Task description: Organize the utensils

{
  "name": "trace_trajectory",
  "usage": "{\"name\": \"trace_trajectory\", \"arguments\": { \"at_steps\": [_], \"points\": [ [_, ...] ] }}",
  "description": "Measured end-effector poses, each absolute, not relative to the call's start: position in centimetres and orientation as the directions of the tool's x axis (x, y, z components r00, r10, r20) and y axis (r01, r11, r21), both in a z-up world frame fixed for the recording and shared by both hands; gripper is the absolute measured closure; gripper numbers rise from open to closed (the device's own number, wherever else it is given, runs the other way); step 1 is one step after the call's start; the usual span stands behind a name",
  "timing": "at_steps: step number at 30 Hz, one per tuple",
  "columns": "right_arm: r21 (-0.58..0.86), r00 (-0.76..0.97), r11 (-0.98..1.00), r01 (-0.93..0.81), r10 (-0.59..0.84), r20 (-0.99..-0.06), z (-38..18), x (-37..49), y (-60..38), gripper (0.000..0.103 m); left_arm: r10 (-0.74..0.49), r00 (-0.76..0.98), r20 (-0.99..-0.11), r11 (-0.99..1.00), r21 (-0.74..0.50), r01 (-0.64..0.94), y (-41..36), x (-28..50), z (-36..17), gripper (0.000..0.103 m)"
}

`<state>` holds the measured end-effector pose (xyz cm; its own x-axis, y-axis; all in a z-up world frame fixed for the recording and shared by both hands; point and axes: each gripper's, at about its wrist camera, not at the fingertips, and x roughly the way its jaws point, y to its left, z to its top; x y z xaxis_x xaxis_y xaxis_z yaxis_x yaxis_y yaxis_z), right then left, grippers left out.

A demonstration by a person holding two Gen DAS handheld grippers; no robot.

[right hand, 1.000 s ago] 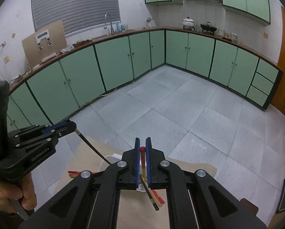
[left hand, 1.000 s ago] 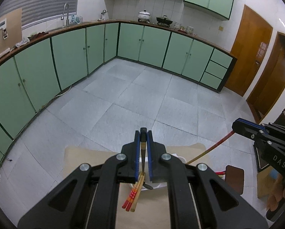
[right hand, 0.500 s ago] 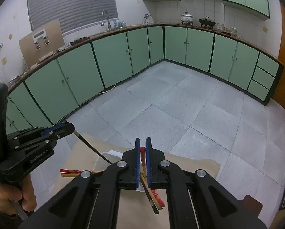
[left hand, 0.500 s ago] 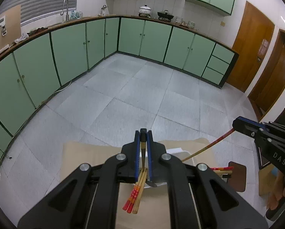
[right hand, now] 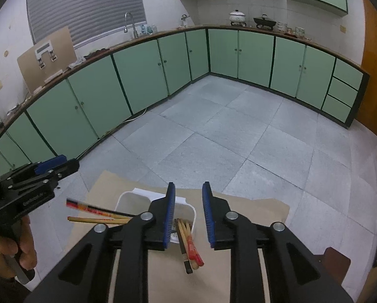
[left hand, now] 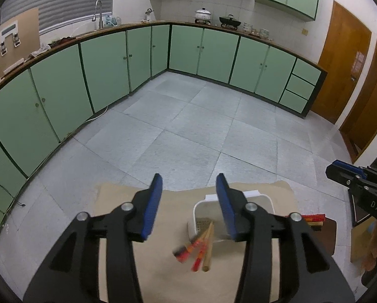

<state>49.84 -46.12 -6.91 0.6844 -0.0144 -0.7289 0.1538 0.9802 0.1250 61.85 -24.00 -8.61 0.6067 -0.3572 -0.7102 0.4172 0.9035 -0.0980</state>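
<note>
One white basket (right hand: 127,200); about six chopsticks (right hand: 188,242), count blurred; two grippers (right hand: 188,189).

Each pair of matte black plastic tongs, the left tongs (left hand: 189,189) and the right tongs (right hand: 188,197), has blue ribbed pads on angular fingers and round silver screws at the pivots. White lettering "DAS" marks the right tongs' side.

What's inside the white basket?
Chopsticks lean in the white basket, ends poking over its rim. A grated bottom shows. The right tool hides part of the inside.
</note>
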Motion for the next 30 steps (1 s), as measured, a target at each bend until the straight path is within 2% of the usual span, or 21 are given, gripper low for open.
{"name": "trace_trajectory", "arguments": {
  "at_steps": [4,7,8,10,12,14,17,23,27,30],
  "points": [
    [0.128,0.683,0.980,0.153,-0.012,-0.731,-7.2,49.1,-46.1,0.080,-0.350,0.613,-0.708,0.908,-0.095,0.409,-23.2,61.2,-8.6,0.051],
    [0.118,0.697,0.983,0.139,-0.012,-0.717,-7.0,47.9,-45.4,0.079,-0.342,0.630,-0.698,0.913,-0.087,0.399,-22.3,60.3,-8.5,0.038],
    [0.125,0.705,0.983,0.136,-0.007,-0.709,-7.0,47.3,-45.2,0.076,-0.340,0.634,-0.695,0.914,-0.085,0.397,-22.1,59.9,-8.6,0.034],
    [0.119,0.723,0.983,0.141,-0.020,-0.691,-7.2,45.9,-44.9,0.065,-0.341,0.644,-0.685,0.914,-0.083,0.396,-21.2,58.7,-8.8,0.028],
    [0.094,0.742,0.982,0.162,-0.058,-0.667,-7.6,44.0,-44.3,0.043,-0.335,0.663,-0.670,0.914,-0.059,0.402,-20.6,56.9,-9.0,0.020],
    [0.059,0.763,0.980,0.188,-0.108,-0.638,-8.1,41.9,-43.4,0.028,-0.324,0.685,-0.653,0.911,-0.019,0.413,-19.9,54.6,-9.7,0.016],
    [0.015,0.774,0.975,0.220,-0.165,-0.611,-9.6,38.5,-42.0,0.015,-0.321,0.692,-0.647,0.905,0.006,0.425,-18.8,51.8,-11.1,0.014],
    [0.004,0.767,0.962,0.274,-0.216,-0.604,-12.0,33.8,-40.3,0.006,-0.318,0.697,-0.643,0.910,0.000,0.415,-16.5,47.4,-13.3,0.012],
    [0.010,0.747,0.948,0.318,-0.244,-0.618,-13.7,31.0,-39.2,0.006,-0.317,0.725,-0.611,0.913,0.012,0.409,-15.1,43.2,-14.1,0.007],
    [-0.039,0.725,0.938,0.345,-0.293,-0.623,-14.5,29.2,-37.6,0.006,-0.293,0.743,-0.601,0.926,0.016,0.378,-14.2,40.3,-14.4,0.006]
  ]
}}
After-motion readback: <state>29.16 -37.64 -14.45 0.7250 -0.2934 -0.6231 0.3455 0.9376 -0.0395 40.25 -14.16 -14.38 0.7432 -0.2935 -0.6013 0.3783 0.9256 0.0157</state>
